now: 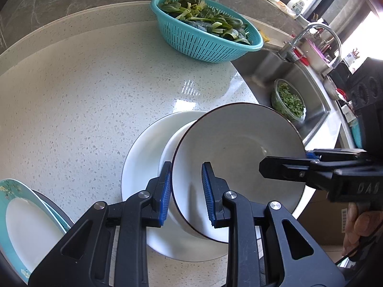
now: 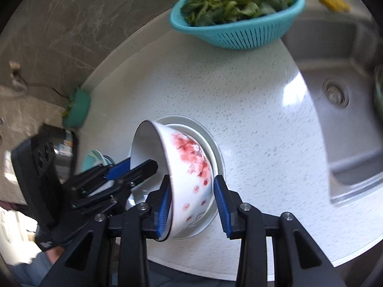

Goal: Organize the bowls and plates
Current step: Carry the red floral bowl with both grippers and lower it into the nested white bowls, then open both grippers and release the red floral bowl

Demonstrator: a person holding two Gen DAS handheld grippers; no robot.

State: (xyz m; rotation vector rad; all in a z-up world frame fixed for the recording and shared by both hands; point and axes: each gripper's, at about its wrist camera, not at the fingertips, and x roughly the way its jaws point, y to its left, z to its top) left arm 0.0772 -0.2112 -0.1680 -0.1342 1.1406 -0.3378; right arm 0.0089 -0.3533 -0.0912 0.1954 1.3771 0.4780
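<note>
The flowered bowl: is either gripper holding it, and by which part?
The left gripper holds the flowered bowl by its rim. The right gripper straddles the opposite rim, its outer finger clear of the wall.

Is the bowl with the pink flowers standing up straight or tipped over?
Tipped. The flowered bowl leans on its side over the white plate, its opening facing left and its flowered outside facing the camera.

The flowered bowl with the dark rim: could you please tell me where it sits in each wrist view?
Left wrist view: the flowered bowl is lower centre, tilted, showing its grey inside, above a white plate.
Right wrist view: the bowl is lower centre, showing its red blossom outside.
Shared landmark: the teal colander of greens, top of both.
</note>
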